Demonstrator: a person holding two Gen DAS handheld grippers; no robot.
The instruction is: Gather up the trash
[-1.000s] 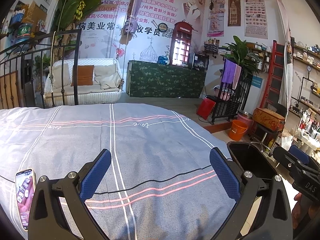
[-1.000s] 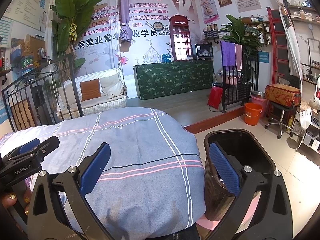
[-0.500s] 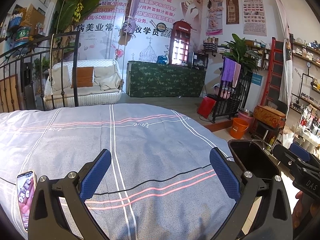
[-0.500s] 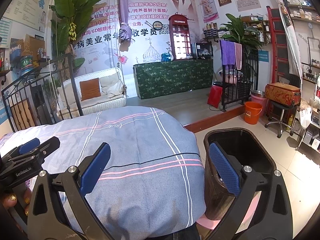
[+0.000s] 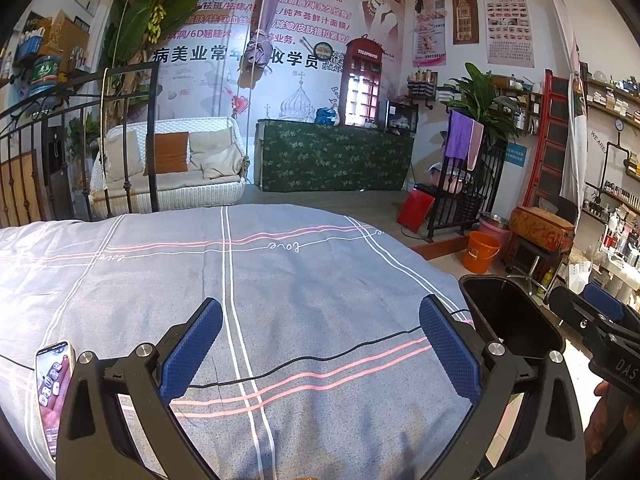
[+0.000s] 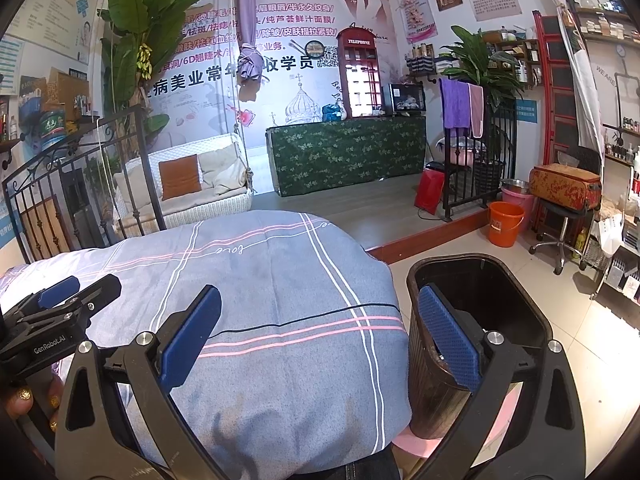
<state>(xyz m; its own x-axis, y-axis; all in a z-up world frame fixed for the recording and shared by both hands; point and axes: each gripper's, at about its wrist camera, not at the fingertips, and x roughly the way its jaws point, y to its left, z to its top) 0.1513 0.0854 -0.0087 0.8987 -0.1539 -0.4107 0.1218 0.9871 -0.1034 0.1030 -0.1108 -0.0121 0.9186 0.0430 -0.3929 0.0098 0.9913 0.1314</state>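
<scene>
Hovering both grippers, left gripper and right gripper, jaws spread and empty, over grey striped bedspread; dark plastic trash bin sitting at 3 o'clock, nearer right; no trash showing.

We see grey-blue bedsheet w/ pink & white stripes centre frame, dark brown bin lower right, orange bucket right, blue gripper pads.

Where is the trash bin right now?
The dark trash bin stands on the floor at the bed's right edge, lower right in both views, behind the right tool's right finger.
</scene>
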